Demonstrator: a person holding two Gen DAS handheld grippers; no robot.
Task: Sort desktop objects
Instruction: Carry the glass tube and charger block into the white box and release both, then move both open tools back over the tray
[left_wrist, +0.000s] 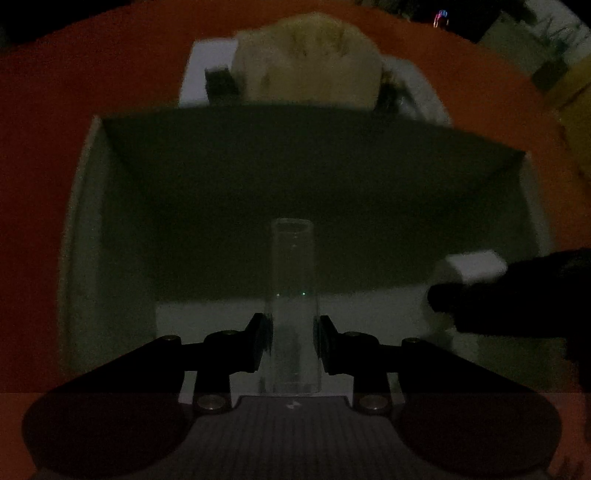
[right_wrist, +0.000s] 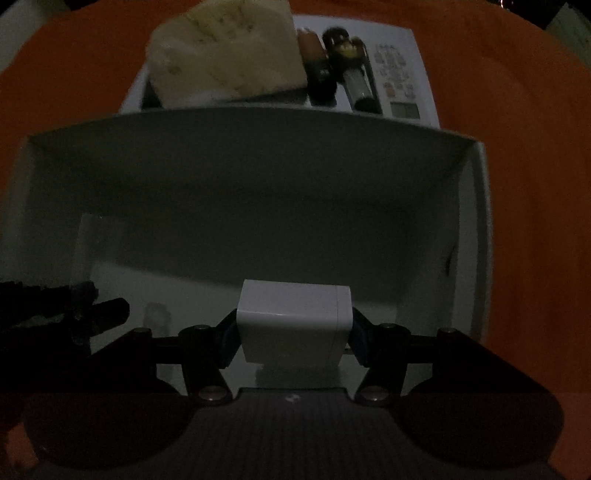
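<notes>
over the orange desk and open white box, left tongs grip a clear glass tube, right tongs a white plastic cube.

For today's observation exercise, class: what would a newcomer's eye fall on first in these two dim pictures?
The bright orange tabletop frames everything. At the centre sits an open white box, with both claws over it: the left claw is shut on a clear tube, the right claw on a white block. Behind the box lies a pale crumpled lump.
</notes>
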